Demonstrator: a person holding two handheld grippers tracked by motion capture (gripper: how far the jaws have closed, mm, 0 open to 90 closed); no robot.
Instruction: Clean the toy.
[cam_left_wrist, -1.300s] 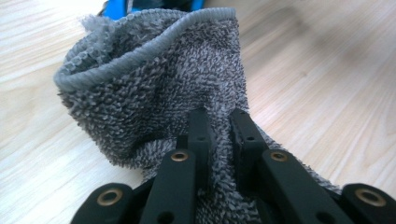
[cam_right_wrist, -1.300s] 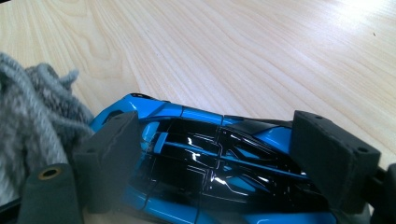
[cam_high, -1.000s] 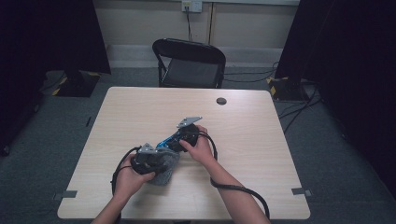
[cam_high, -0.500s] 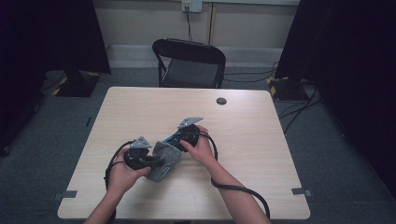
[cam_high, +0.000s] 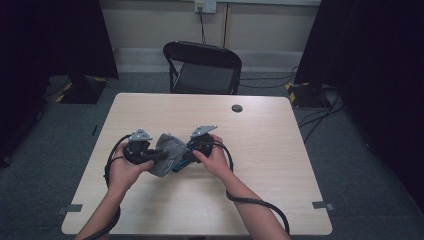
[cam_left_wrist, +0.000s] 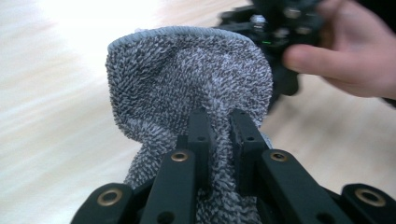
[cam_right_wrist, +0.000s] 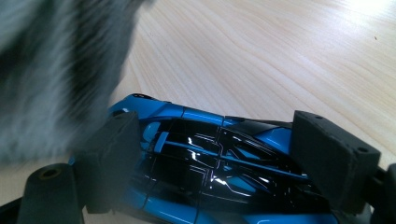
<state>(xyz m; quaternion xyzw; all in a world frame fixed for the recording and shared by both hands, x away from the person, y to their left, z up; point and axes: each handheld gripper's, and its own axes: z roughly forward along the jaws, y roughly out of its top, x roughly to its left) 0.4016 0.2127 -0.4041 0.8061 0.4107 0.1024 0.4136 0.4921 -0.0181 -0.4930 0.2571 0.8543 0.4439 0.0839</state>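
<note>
A grey terry cloth (cam_high: 167, 152) hangs between the two grippers above the table's near middle. My left gripper (cam_left_wrist: 218, 135) is shut on a fold of the grey cloth (cam_left_wrist: 187, 79), which bunches up ahead of the jaws. My right gripper (cam_right_wrist: 215, 149) is shut on a blue and black toy car (cam_right_wrist: 205, 158), the jaws pressing on both of its sides. In the high view the toy car (cam_high: 181, 159) shows as a blue strip beside the cloth, held by the right gripper (cam_high: 192, 150), with the left gripper (cam_high: 150, 156) just left of it. The blurred cloth (cam_right_wrist: 56, 70) sits close against the car's front.
The wooden table (cam_high: 270, 165) has bare room to the right and at the back. A small dark round disc (cam_high: 237, 108) lies near the far edge. A black folding chair (cam_high: 202, 67) stands behind the table. Cables trail from both grippers.
The left gripper has moved left and up a little with the cloth, which now stands spread between the grippers. The right gripper with the car has barely shifted.
</note>
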